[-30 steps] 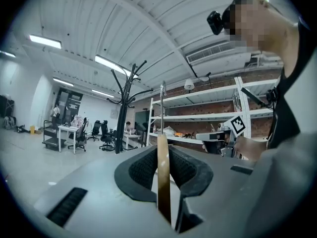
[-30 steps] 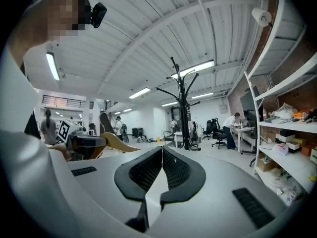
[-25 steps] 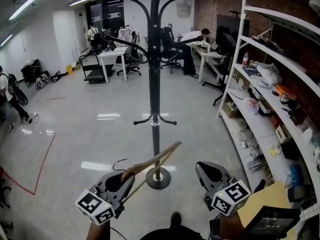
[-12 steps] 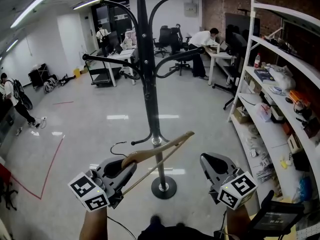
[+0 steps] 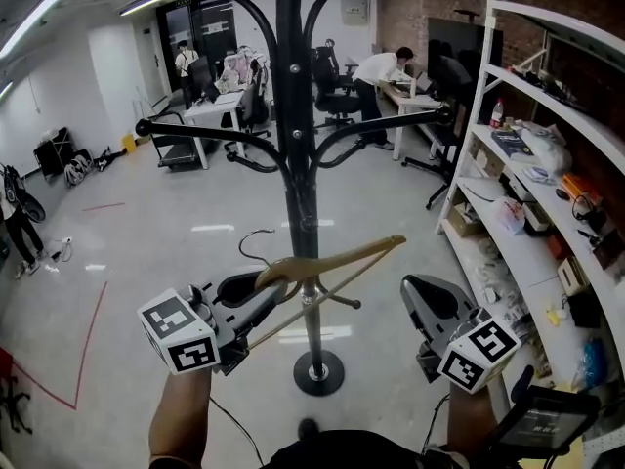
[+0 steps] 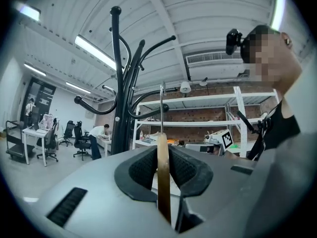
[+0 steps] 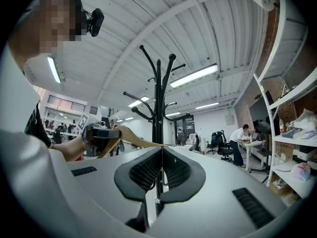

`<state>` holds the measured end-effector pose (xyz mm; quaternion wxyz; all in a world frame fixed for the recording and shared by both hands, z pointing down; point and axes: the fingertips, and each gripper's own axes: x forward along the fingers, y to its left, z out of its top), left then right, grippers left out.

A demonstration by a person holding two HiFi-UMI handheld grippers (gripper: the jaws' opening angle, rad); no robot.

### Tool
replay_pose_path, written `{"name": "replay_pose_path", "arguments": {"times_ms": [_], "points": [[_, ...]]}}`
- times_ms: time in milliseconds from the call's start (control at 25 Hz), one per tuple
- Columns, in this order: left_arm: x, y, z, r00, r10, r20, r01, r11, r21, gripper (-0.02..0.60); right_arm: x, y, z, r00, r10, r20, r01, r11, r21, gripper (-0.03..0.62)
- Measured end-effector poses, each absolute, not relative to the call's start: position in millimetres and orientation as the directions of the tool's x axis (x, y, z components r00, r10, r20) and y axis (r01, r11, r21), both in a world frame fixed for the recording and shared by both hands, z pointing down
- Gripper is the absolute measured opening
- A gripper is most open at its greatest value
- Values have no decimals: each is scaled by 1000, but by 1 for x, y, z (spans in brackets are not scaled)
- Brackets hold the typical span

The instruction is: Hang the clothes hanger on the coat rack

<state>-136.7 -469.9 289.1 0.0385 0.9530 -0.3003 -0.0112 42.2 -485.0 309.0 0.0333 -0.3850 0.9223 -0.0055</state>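
Note:
A black coat rack [image 5: 293, 164] with curved arms stands straight ahead, its round base [image 5: 317, 371] on the floor. My left gripper [image 5: 256, 291] is shut on a wooden hanger [image 5: 337, 262] near its neck. The hanger's bar slants up to the right across the pole, and its wire hook [image 5: 246, 239] curls up to the left. In the left gripper view the hanger [image 6: 162, 152] stands edge-on between the pads, with the coat rack [image 6: 117, 83] just left of it. My right gripper [image 5: 422, 296] is held level right of the pole, shut and empty [image 7: 162, 167]. It looks at the coat rack [image 7: 158, 108] and the hanger [image 7: 133, 140].
White shelving [image 5: 518, 164] full of clutter runs along the right wall. Desks [image 5: 215, 110], office chairs and several people are at the back of the room. A dark device [image 5: 542, 428] sits at the lower right. Red tape [image 5: 88, 325] marks the floor at the left.
Both grippers have risen and moved toward the coat rack, which now looms closer. The hanger came up with the left gripper and now crosses the pole higher.

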Motion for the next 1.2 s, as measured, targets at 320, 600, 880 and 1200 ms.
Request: {"name": "replay_pose_path", "arguments": {"times_ms": [320,600,880,1200], "points": [[-126,-521,287,870,-493,24,-493,-867,71,52,30,-506,309,-684,-728,-51,-728,685,-22,6],[-107,-549,297,892,-445,77,-448,-893,41,52,35,-519,322,-659,-752,-29,-751,659,-40,6],[-100,-558,311,907,-403,123,-411,-910,45,52,39,-526,330,-642,-766,-17,-765,642,-49,6],[-93,-561,322,913,-380,145,-390,-920,46,52,49,-533,339,-625,-780,-10,-778,624,-73,6]]}}
